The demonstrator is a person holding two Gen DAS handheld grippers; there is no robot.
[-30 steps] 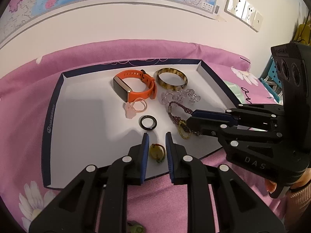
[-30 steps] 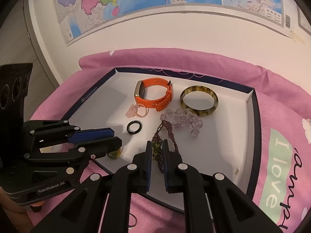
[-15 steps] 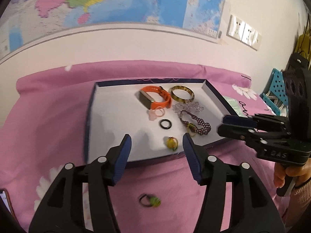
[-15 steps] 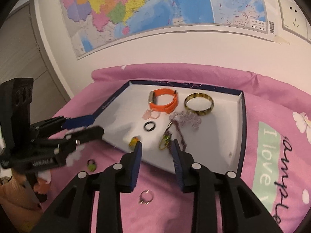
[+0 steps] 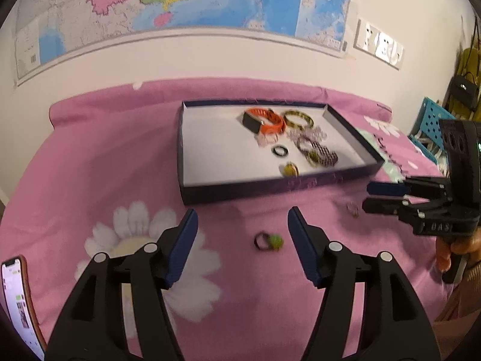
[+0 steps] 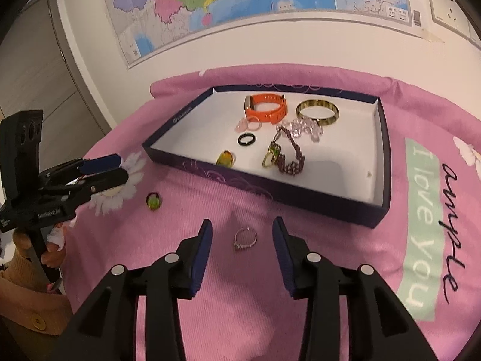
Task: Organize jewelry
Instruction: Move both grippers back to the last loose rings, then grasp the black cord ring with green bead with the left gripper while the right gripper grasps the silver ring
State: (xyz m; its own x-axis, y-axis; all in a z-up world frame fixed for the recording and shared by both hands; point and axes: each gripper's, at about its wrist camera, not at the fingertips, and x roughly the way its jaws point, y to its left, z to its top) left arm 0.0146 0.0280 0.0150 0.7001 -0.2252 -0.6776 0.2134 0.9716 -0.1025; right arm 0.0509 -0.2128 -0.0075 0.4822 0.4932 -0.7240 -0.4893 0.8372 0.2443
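Note:
A dark blue tray (image 5: 270,188) (image 6: 270,188) on the pink cloth holds an orange watch (image 5: 266,120), a mottled bangle (image 6: 317,111), a black ring (image 6: 246,139), a purple bead bracelet (image 6: 293,156) and a yellow-green ring (image 5: 289,169). In front of the tray, a green-stone ring (image 5: 268,241) lies on the cloth between and beyond the tips of my left gripper (image 5: 243,213). A silver ring (image 6: 245,238) lies likewise under my right gripper (image 6: 242,222). Both sets of jaws are opening and nothing is pressed between them.
A lit phone (image 5: 15,300) lies at the cloth's near left edge. A blue crate (image 5: 430,126) stands off to the right, and a door (image 6: 45,69) to the left. A map hangs on the wall behind. A person's hands hold both grippers.
Both grippers have drawn back from the tray toward the near cloth and opened. The yellow-green ring and the purple bracelet stay in the tray.

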